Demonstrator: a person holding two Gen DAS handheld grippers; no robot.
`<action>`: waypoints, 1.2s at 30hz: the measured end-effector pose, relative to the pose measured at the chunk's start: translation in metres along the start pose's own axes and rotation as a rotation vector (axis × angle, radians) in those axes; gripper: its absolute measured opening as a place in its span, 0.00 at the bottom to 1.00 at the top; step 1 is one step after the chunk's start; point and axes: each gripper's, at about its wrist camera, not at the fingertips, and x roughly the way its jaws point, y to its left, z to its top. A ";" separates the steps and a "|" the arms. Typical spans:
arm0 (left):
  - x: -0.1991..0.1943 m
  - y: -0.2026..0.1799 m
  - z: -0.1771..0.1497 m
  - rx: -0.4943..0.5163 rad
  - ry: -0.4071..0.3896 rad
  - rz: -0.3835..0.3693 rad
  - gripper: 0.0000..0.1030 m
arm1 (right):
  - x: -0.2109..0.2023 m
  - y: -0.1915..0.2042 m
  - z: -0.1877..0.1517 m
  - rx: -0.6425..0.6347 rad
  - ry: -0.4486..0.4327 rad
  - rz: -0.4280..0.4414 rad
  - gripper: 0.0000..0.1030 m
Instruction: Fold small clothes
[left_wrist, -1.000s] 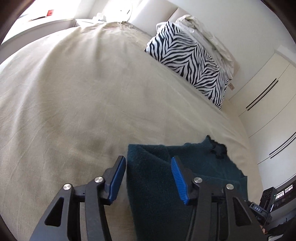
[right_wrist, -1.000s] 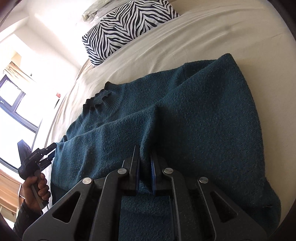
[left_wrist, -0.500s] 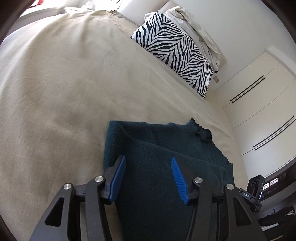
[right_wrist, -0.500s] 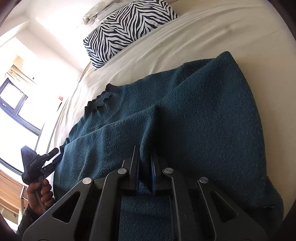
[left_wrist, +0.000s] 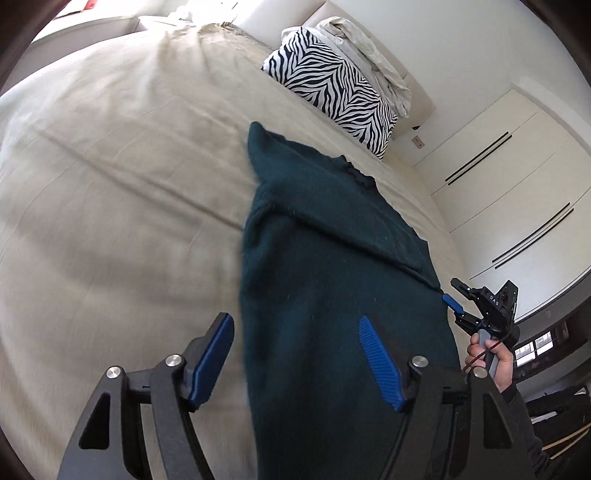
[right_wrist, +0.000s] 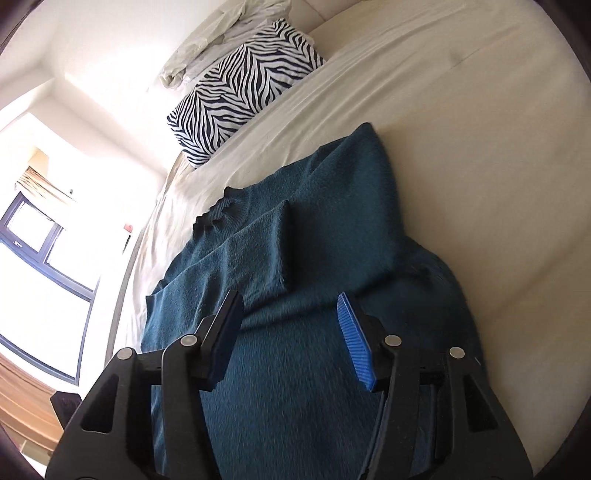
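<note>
Up close, the left gripper (left_wrist: 295, 354) hangs with its blue pads spread wide, straddling the near edge of the teal sweater (left_wrist: 332, 295) and gripping nothing. Same on the other side: the right gripper (right_wrist: 295, 339) has its fingers wide apart above the knit, nothing pinched between them. In the left view that right gripper (left_wrist: 456, 302) shows at the sweater's far side edge, open there too.

The sweater lies lengthwise on the beige bed sheet (left_wrist: 110, 184), hem end near the cameras, ribbed collar (right_wrist: 214, 218) pointing toward the headboard. One sleeve (right_wrist: 255, 254) is folded in across the chest, its cuff edge making a clean vertical line in the right view. The other shoulder (right_wrist: 365, 155) juts out as a rounded corner.

This looks like the gap between folds. To do the next one well, I'd say each gripper should take a hem corner, bite through every layer, lift level and carry the hem toward the collar so the folded-in sleeve doesn't slide out. The fabric is thick, fuzzy and soft, so a shallow pinch could slip.

Farther back, a zebra-print pillow (left_wrist: 332, 96) sits with crumpled pale bedding (left_wrist: 365, 55) on it.
</note>
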 end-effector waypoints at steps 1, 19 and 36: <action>-0.010 0.006 -0.014 -0.030 0.009 0.007 0.71 | -0.015 -0.002 -0.010 -0.002 0.005 -0.001 0.51; -0.033 0.000 -0.120 -0.043 0.230 0.016 0.35 | -0.191 -0.079 -0.158 0.072 0.072 -0.215 0.51; -0.032 -0.003 -0.123 -0.012 0.261 0.057 0.06 | -0.193 -0.073 -0.187 0.019 0.280 -0.237 0.22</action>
